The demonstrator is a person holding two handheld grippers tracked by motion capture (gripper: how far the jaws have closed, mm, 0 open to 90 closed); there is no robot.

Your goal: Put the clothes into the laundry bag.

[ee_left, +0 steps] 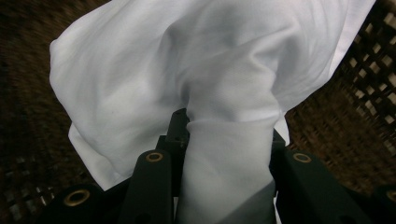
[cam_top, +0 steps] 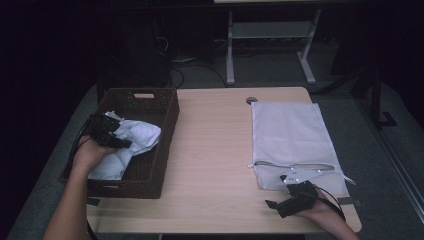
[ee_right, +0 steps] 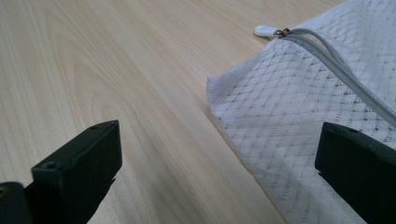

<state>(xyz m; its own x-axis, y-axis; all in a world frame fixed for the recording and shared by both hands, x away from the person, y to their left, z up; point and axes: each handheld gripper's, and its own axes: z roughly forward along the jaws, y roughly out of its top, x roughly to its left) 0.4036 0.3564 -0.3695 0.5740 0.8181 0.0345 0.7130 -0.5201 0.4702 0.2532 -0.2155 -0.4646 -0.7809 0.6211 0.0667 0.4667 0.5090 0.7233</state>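
Observation:
A crumpled white cloth [cam_top: 131, 145] lies in a dark woven basket [cam_top: 169, 131] at the table's left. My left gripper [cam_top: 114, 136] reaches into the basket and is shut on a bunched fold of the cloth [ee_left: 140, 79], which fills the gap between its jaws in the left gripper view [ee_left: 229, 140]. A white mesh zip bag [cam_top: 292, 137] lies flat at the right. My right gripper [cam_top: 278, 205] rests open near the bag's near left corner. In the right gripper view [ee_right: 219, 156] bare wood and the bag's edge [ee_right: 299, 107] lie between its jaws, and the zip pull [ee_right: 267, 31] sits farther off.
The light wooden table [cam_top: 215, 150] has bare wood between basket and bag. The basket's woven wall [ee_left: 369, 98] rises close behind the cloth. A round cable hole [cam_top: 251, 100] sits near the table's far edge. A white desk frame [cam_top: 270, 35] stands on the floor beyond.

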